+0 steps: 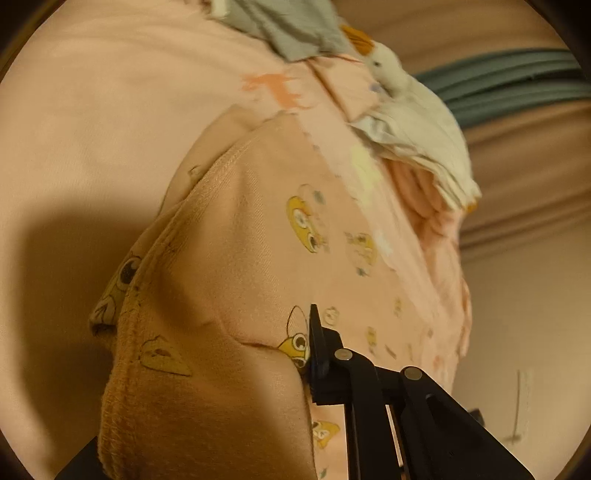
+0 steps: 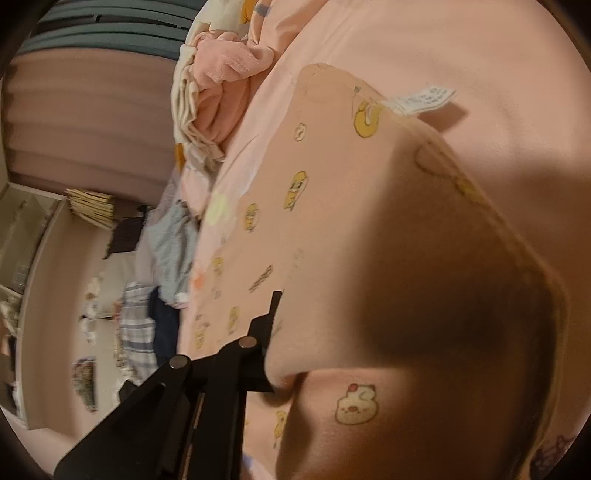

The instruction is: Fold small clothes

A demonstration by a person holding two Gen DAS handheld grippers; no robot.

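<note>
While both grippers pinch the same pink garment, each wrist view is mostly filled by its cloth.

Garment: a small pink piece [image 1: 258,258] printed with yellow cartoon figures, lying on the pink sheet [image 1: 92,110] with one part lifted and folded over near each gripper; in the right view its care label [image 2: 421,99] sticks out at the far edge.

Left gripper: [image 1: 308,354] one black finger shows, pressed against a raised fold of the garment; the other finger is hidden behind the cloth, so it appears clamped on the fold.

Right gripper: [image 2: 275,350] one black finger is visible at the edge of a lifted flap, the other is covered by it; it appears closed on the garment [image 2: 332,221].

Nearby, left view: a white cloth with a duck head [image 1: 417,122] lies at the garment's far right edge, touching it; a grey cloth [image 1: 291,29] sits beyond the far end.

Nearby, right view: a heap of pink and cream clothes [image 2: 218,92] lies just beside the garment's far left edge; a grey piece [image 2: 173,254] and plaid and dark cloths [image 2: 140,332] hang along the sheet's left side.

Edges: the sheet ends close to the garment on the heap side.

Open room: bare sheet spreads wide on the side away from the heaps, partly in shadow.
</note>
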